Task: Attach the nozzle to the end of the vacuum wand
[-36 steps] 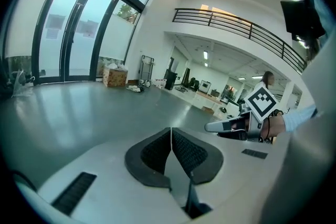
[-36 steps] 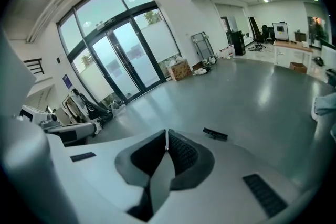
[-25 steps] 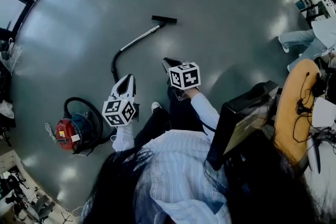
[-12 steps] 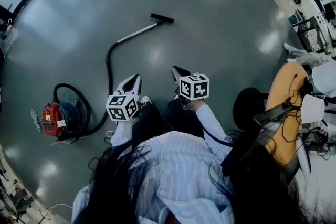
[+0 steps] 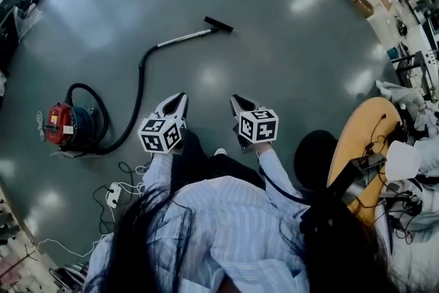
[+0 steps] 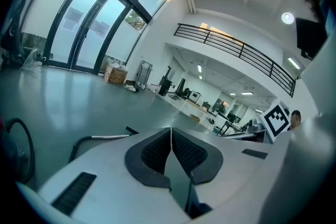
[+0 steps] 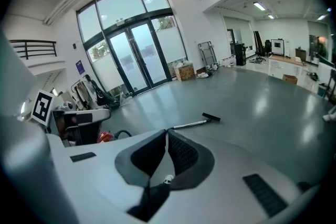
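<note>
On the grey floor lies a red canister vacuum (image 5: 65, 125). Its black hose (image 5: 134, 113) curves up to a silver wand (image 5: 182, 39), and a black nozzle (image 5: 218, 25) sits at the wand's far end. Both grippers hang above the floor well short of the wand. My left gripper (image 5: 180, 99) is shut and empty, as is my right gripper (image 5: 235, 101). In the left gripper view the pads meet at the left gripper (image 6: 171, 131), with the wand (image 6: 110, 137) beyond. The right gripper view shows the right gripper (image 7: 167, 132) shut, with the wand (image 7: 189, 124) and nozzle (image 7: 211, 117) ahead.
A power strip with loose cables (image 5: 113, 195) lies on the floor at the lower left. A round yellow table (image 5: 370, 141) and a black chair (image 5: 315, 158) stand at the right. Glass doors (image 7: 131, 60) close the far side of the hall.
The person has walked across the floor with both grippers shut and empty. The canister and hose have slid up and left in the head view, and the power strip has come into view.
</note>
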{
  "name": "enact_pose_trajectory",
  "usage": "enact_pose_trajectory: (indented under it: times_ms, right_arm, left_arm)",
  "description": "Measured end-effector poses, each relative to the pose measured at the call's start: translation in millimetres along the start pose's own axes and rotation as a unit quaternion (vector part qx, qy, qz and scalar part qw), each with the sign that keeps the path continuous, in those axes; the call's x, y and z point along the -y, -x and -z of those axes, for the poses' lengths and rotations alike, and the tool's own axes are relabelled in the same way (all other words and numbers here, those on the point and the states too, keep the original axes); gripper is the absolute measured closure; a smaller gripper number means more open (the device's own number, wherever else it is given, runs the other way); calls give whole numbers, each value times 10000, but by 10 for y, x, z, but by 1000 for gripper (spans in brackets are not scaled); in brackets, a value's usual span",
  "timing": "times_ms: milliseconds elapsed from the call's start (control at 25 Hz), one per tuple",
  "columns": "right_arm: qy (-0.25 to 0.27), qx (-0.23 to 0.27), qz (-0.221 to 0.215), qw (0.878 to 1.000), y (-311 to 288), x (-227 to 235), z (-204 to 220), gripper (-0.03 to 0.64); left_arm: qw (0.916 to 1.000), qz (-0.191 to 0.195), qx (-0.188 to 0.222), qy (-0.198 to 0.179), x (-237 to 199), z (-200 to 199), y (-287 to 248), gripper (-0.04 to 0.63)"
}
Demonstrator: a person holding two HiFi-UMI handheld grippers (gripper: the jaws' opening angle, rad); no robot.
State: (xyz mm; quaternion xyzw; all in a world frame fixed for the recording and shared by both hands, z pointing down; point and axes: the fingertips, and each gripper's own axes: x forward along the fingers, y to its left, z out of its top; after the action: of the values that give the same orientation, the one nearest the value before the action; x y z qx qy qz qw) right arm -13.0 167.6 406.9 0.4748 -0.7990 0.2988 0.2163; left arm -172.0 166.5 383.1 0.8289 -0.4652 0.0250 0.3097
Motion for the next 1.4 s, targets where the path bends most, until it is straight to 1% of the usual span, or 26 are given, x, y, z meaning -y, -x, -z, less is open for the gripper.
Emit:
enact_pose_trajectory:
  times_ms: [120,280,400,560,760,920,1080,1280,1400]
  right_arm:
    - [-27,-1,-104,9999,330,163,266,595]
    - [-34,16,-261,9997,600,238,551,595]
    - [15,54,-395,9992,789,234,652,595]
    - [50,132,-552,9984,964,173,776,595]
    - [27,184,-683,9975,1082,121,924,595]
    - [-191,276,-711,9969,1159,161,997,595]
    - [-384,418,-558,9968,1206,244,1001,595]
    - [-511,521,-410,9965,1184,335,966,595]
    - [-532,506,-383,9966,1153,420,931,595]
  left_arm:
    - [10000,-51,-5,82,420,287,125,581]
    - [9997,-210,-116,-30,763,688,322,581]
    - [9995,-285,-126,-99,975,835,433,581]
    - [9993,-324,-74,-194,1173,929,572,581]
    - [9989,-379,-106,-255,1274,1058,699,581]
    - [9982,-448,-230,-339,1280,1114,741,581]
    - [9979,-389,-286,-422,1254,1022,717,581]
    - [9990,-267,-248,-242,1216,931,639,581]
    - [9987,-282,-292,-307,1219,915,568,581]
